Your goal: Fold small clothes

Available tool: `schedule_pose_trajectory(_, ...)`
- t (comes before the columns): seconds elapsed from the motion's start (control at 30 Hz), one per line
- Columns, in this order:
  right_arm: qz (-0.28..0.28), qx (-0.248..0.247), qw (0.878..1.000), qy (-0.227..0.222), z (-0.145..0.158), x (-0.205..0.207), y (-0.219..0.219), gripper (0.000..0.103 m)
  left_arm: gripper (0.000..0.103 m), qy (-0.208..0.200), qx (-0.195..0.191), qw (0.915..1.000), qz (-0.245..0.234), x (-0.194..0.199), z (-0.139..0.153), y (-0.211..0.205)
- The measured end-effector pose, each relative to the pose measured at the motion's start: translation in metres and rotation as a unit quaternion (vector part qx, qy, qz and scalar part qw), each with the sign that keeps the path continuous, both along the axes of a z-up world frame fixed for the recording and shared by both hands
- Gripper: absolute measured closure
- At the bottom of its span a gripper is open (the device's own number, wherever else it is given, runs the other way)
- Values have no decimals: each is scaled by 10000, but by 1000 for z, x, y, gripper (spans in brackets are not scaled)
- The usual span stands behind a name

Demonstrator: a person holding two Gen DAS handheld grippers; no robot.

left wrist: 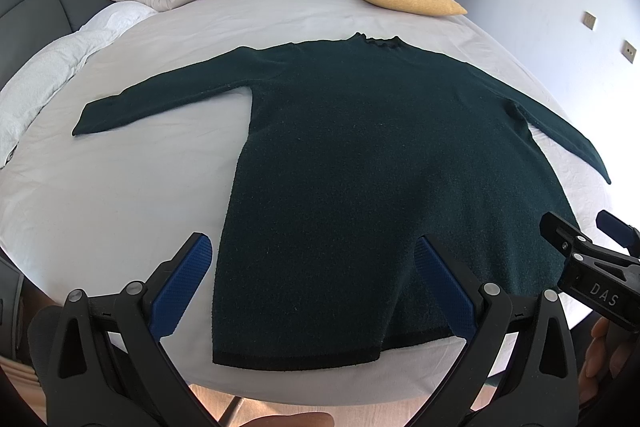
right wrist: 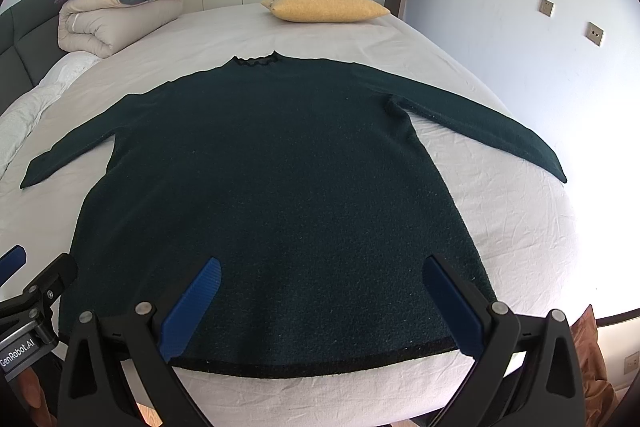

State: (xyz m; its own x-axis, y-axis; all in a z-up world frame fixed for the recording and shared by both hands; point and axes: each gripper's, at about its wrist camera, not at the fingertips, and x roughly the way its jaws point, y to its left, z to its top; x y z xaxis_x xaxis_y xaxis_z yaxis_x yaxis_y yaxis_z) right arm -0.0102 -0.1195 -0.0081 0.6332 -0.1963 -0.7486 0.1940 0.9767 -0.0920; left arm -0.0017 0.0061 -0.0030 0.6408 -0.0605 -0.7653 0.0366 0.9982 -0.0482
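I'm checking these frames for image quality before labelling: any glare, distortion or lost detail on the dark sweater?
Left wrist view: fisheye bends the bed edges; sweater is sharp but so dark that its knit barely shows. Right wrist view: strong glare whitens the sheet by the right sleeve, and the open right gripper sits in shade.

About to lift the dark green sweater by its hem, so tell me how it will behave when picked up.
The sweater will likely be floppy: it lies flat on the bed sheet, so ungripped parts should sag. Its long sleeves are spread wide and would probably trail or swing. The fuzzy knit looks thick, so it may grip the sheet and drag rather than slide.
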Motion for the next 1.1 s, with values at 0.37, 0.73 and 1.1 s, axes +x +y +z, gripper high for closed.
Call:
schedule_pose_trajectory(0.37, 16, 18, 10000, 38, -3, 4, 2, 0, 0, -174, -193, 9997, -13, 6, -11, 13)
schedule_pose_trajectory(0.73, 115, -13, 9997, 215, -6, 29, 8, 0, 0, -558, -1113, 9885, 860, 59, -5, 125)
schedule_pose_trajectory(1.1, 378, -309, 9972, 570, -13, 78, 29, 0, 1, -532, -3344, 8996, 2758, 137, -37, 317)
